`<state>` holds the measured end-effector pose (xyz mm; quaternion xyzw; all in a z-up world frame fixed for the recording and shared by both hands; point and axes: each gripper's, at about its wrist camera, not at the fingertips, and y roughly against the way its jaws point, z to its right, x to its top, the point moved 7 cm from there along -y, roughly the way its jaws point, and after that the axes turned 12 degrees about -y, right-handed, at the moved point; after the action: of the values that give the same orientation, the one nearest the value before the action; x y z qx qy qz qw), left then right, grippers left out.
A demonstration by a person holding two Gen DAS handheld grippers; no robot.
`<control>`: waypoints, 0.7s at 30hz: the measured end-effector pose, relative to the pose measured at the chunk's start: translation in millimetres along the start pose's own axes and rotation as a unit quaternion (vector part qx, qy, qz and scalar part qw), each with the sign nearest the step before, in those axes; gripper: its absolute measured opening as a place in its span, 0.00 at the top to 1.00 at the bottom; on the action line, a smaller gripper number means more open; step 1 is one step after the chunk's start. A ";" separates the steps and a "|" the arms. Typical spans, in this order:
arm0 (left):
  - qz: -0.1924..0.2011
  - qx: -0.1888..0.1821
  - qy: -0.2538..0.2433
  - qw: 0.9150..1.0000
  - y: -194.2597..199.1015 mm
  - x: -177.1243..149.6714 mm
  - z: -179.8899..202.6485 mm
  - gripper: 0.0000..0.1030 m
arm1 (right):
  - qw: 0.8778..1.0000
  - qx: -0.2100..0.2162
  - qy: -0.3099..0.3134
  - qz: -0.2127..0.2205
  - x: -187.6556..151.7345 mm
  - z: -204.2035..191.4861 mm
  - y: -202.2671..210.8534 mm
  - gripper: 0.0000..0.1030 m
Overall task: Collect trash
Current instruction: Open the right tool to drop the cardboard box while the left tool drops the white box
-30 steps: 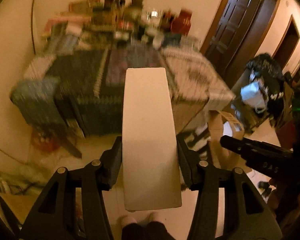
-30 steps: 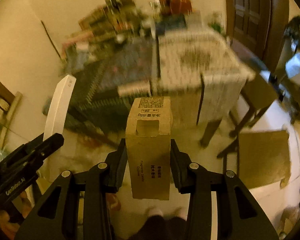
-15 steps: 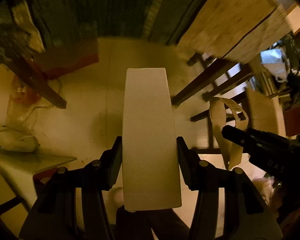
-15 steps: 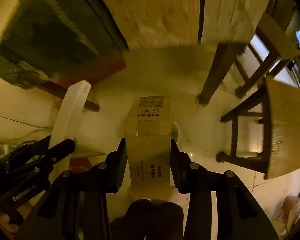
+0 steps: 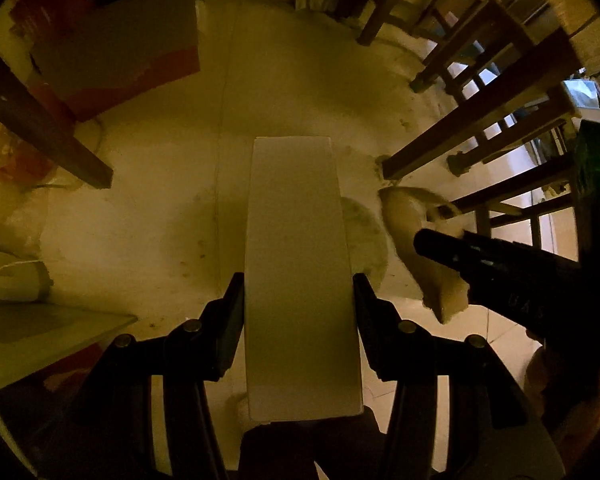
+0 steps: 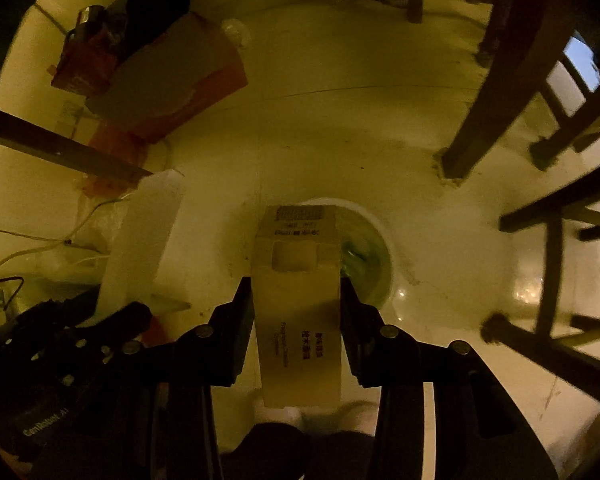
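- our left gripper [image 5: 298, 292] clamps a white box [image 5: 298, 264]; our right gripper [image 6: 296, 296] clamps a brown carton [image 6: 298, 304].
- we hold both pointing down above the round bin [image 6: 374, 256] on the floor, probably for dropping.

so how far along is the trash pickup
Done: both pieces are picked up. In hand: the left gripper is shut on a white box, the right gripper on a brown carton, above a round bin on the floor. Left: neither is dropped in yet.
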<state>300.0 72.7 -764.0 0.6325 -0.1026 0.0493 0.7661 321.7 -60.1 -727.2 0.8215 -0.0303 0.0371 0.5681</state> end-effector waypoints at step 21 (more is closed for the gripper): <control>-0.091 -0.060 -0.016 0.994 -67.5 7.4 40.0 0.50 | 0.999 -0.017 -0.035 -0.009 -2.3 37.9 10.0 0.49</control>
<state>317.3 20.0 -820.0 0.5930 -0.0598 -0.0365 0.8022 319.5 -99.1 -731.4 0.8129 -0.0431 0.0027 0.5809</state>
